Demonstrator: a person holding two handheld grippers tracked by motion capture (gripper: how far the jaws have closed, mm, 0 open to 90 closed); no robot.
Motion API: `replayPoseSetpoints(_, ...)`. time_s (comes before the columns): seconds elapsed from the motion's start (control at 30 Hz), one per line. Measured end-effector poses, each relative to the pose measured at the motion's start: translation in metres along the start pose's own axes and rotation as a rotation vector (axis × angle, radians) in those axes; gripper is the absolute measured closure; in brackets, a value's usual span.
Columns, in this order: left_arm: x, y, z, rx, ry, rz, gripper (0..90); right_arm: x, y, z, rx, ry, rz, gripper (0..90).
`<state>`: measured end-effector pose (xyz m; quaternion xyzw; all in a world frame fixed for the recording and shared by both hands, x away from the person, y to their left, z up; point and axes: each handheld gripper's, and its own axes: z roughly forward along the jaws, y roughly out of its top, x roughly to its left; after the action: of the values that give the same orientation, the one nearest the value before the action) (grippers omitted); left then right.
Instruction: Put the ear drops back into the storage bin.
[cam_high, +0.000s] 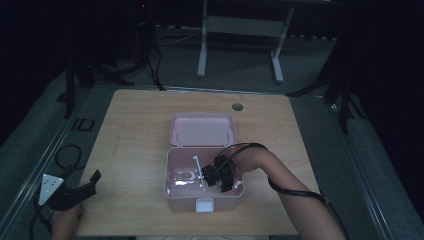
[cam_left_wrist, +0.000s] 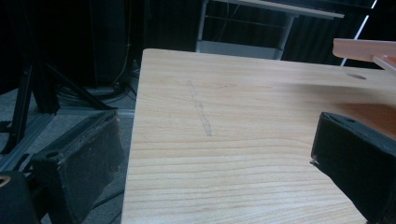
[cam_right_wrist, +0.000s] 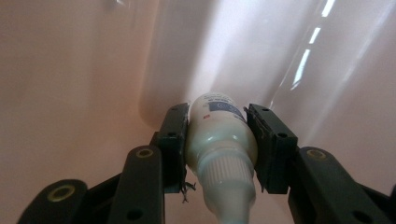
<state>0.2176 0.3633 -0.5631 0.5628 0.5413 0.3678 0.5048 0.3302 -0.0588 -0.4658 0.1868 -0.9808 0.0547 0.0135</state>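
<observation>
My right gripper (cam_right_wrist: 218, 140) has black jaws with brass-coloured rivets; between them sits a creamy white bottle (cam_right_wrist: 220, 135) with a dark blue label and a ribbed white cap. The box (cam_high: 172, 170) around it is pale pink, its latch (cam_high: 204, 205) white. The table (cam_left_wrist: 243, 140) is light wood with a streaked grain.

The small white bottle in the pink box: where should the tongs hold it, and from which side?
Hold the small white bottle across its smooth round body just past the ribbed cap, coming from the cap end along its length. The right tongs already clamp it that way inside the pink box, one pad on each side. The body's shoulder probably seats better than the narrower cap.
</observation>
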Motion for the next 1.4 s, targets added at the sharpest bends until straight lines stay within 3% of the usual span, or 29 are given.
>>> replayPoseSetpoints(0.17,0.0,0.0,0.0,-0.002,0.001,-0.002,2.4,0.001,0.002,0.012,0.028,0.023,-0.001,59.6)
replayPoseSetpoints(0.3,0.0,0.0,0.0,0.0,0.001,0.001,2.4,0.001,0.001,0.017,0.062,0.012,0.019,59.6)
replayPoseSetpoints(0.9,0.0,0.0,0.0,-0.002,0.001,0.001,2.4,-0.002,0.006,0.021,0.118,0.016,0.043,58.9)
replayPoseSetpoints(1.13,0.0,0.0,0.0,-0.002,0.0,0.0,2.4,-0.002,0.006,0.022,0.12,0.02,0.047,58.7)
replayPoseSetpoints(1.4,0.0,0.0,0.0,-0.001,0.002,0.001,2.4,-0.003,0.0,0.008,0.06,0.009,0.076,53.5)
